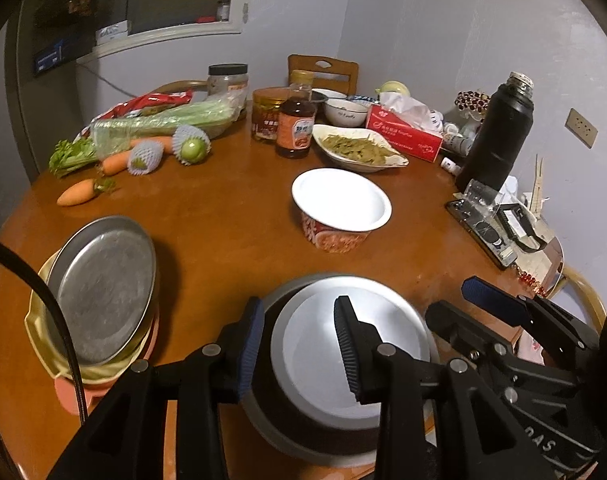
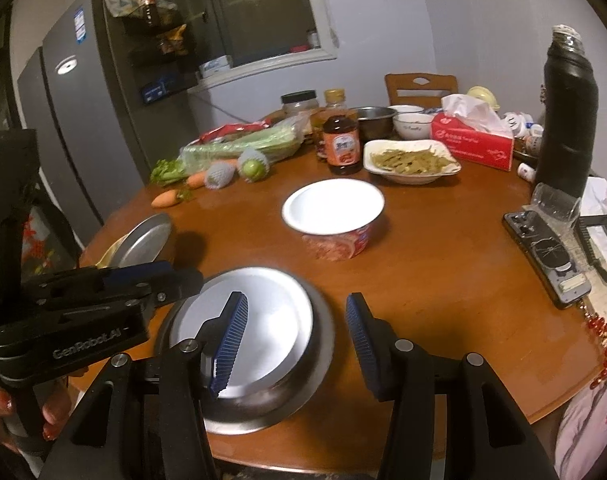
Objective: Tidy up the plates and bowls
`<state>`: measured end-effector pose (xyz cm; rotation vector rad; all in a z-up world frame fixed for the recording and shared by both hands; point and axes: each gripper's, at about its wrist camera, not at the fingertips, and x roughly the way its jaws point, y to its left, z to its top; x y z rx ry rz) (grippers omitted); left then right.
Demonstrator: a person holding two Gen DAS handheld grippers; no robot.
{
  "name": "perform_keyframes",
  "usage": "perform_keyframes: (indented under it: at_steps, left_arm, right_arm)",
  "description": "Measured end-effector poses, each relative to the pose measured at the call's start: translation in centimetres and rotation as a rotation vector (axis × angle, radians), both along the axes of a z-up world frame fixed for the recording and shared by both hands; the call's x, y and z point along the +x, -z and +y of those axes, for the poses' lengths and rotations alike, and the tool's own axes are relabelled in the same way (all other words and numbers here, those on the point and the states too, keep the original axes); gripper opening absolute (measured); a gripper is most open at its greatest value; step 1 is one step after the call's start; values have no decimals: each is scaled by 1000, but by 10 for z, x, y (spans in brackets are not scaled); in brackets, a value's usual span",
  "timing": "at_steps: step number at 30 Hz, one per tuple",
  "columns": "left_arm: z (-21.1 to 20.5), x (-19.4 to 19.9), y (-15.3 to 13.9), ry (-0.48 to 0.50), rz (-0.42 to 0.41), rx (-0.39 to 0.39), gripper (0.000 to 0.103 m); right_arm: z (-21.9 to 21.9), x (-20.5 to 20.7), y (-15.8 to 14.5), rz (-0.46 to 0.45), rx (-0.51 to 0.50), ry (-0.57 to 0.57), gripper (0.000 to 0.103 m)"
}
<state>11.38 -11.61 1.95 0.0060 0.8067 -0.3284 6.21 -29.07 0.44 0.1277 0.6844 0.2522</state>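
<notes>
My left gripper (image 1: 299, 344) clamps the steel bowl's (image 1: 315, 420) nine o'clock rim; my right gripper (image 2: 295, 344) straddles its three o'clock rim, unclamped.

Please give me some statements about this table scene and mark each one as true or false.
1. The red noodle cup stands upright on the table. True.
2. The metal plate lies flat on the bare table. False: it leans tilted on a yellow dish.
3. The right gripper has its jaws apart, with the rim of the metal bowl between them. True.
4. The black flask lies on its side. False: it stands upright.
</notes>
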Motion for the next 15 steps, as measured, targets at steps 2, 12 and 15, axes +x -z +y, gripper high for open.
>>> perform_keyframes:
  at_steps: [2,12,15]
  left_arm:
    - [0,4,0,-2,0,-8,37]
    - [-5,42,-1,-7,27,-13,39]
    - [-10,56,-2,-7,40,-9,40]
  right_arm:
    - [-3,4,0,-7,-8,13,54]
    - [-12,40,-4,0,-4,35,57]
    - [-15,55,-5,7,4,40,57]
